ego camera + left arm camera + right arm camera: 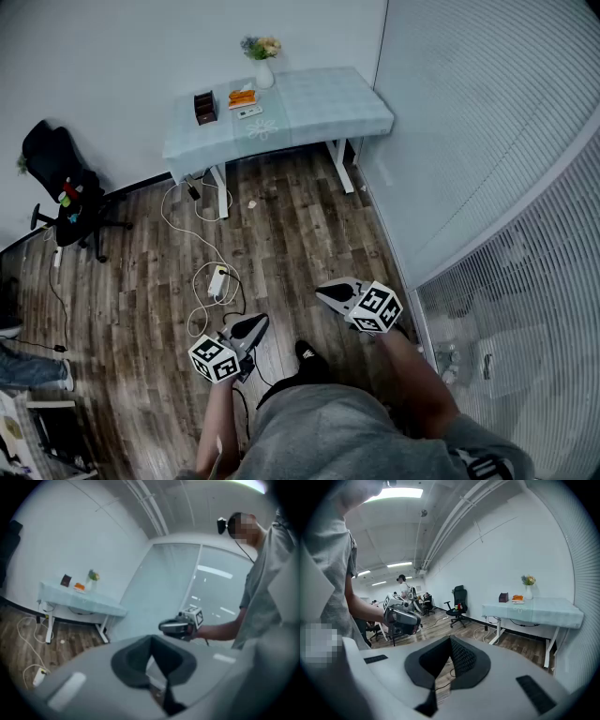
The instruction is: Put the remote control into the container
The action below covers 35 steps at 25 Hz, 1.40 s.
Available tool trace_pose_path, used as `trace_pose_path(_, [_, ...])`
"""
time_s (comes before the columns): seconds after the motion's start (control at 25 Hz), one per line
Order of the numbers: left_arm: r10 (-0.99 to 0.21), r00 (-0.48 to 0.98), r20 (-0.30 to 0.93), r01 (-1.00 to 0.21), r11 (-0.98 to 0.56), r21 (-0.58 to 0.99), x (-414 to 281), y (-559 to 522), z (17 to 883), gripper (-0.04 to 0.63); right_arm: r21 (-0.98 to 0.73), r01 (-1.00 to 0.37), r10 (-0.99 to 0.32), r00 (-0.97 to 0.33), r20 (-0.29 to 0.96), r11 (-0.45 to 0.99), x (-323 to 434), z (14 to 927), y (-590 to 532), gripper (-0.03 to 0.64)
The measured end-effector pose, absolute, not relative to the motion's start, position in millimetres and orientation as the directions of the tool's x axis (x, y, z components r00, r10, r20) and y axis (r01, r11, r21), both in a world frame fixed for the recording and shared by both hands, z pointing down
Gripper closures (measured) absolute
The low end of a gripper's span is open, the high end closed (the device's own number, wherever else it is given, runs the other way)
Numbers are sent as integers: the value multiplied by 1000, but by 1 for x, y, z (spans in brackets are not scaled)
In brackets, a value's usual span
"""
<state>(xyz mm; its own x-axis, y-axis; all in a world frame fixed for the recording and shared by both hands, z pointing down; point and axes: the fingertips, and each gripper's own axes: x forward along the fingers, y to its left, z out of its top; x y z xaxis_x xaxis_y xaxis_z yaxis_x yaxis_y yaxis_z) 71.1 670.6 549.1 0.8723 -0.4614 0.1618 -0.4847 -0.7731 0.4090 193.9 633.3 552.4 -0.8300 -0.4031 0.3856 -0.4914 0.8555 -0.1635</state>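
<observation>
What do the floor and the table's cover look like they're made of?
Floor: wood or wood-look laminate, matte brown; plank seams and grain show. Table's cover: probably cloth, pale blue-green, matte; it drapes over the edges.

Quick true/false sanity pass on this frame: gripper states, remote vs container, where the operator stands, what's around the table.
1. The left hand-held gripper and the right hand-held gripper are both shut and empty. True.
2. The remote control sits inside the container. False: what looks like the remote control lies flat on the table, apart from the dark container.
3. The person stands right at the table. False: they stand well back, with wooden floor and a power strip in between.
4. A vase of flowers stands on the table. True.
5. In the head view, the office chair is right of the table. False: the office chair is left of it.
</observation>
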Motion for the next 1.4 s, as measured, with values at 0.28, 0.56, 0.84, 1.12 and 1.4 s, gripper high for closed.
trace_pose_path(0.28, [-467, 869, 166, -491, -764, 419, 66, 670, 555, 595, -177, -494, -400, -828, 392, 851, 191, 563, 637, 600])
trace_pose_path(0.56, [-465, 867, 179, -495, -759, 424, 66, 665, 560, 597, -187, -493, -396, -830, 393, 849, 189, 566, 632, 600])
trace_pose_path(0.84, [-474, 860, 187, -506, -751, 424, 67, 652, 565, 595, -201, -467, -368, -845, 387, 861, 188, 569, 622, 600])
trace_pose_path(1.12, [-489, 855, 174, -513, -748, 421, 74, 628, 564, 595, -200, -455, -357, -850, 387, 868, 192, 570, 595, 600])
trace_pose_path(1.4, [-514, 843, 158, -528, -735, 427, 68, 594, 565, 597, -191, -444, -347, -852, 392, 875, 189, 569, 561, 600])
